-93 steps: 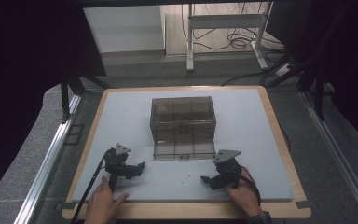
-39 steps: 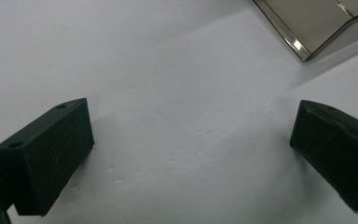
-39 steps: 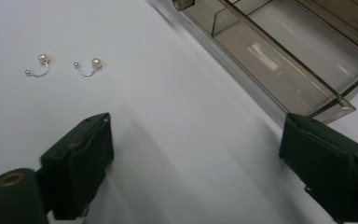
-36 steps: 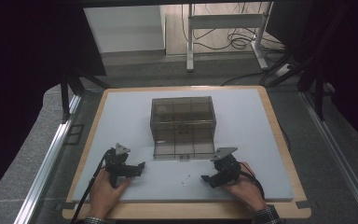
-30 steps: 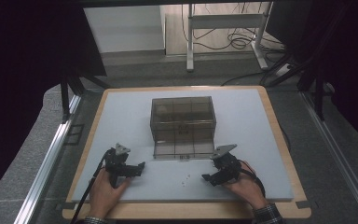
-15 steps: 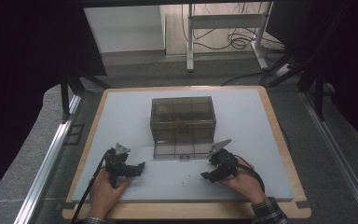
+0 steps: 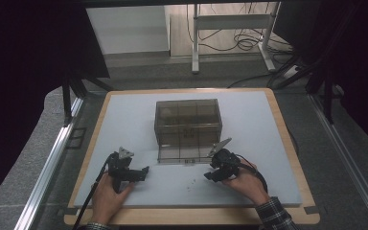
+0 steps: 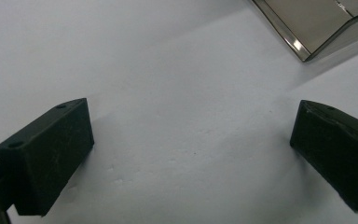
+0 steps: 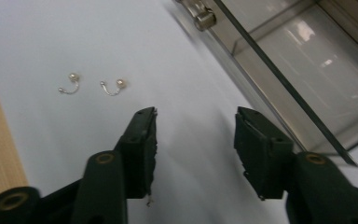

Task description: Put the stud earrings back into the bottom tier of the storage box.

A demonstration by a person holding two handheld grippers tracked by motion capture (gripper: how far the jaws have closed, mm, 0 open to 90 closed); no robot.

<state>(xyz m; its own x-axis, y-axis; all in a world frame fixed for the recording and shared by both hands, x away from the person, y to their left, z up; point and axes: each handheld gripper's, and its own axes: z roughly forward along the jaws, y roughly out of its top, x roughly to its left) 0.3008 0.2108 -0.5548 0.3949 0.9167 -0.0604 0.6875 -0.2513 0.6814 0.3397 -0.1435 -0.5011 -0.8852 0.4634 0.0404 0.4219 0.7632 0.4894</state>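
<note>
A lab-like recording room: dark curtains, bare desk frame, loose floor cables, white work board.

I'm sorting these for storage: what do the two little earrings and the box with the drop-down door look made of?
The two earrings look like thin silvery wire hooks, probably metal, each carrying a small glossy cream bead, pearl or imitation; too small to tell. The box looks like smoke-tinted clear plastic: you see its dividers through the walls, and the panels give sharp glints.

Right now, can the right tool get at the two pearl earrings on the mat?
Probably yes. The right tool has its jaws apart with nothing between them, and the earrings lie on bare mat just ahead and to one side, nothing blocking.
</note>
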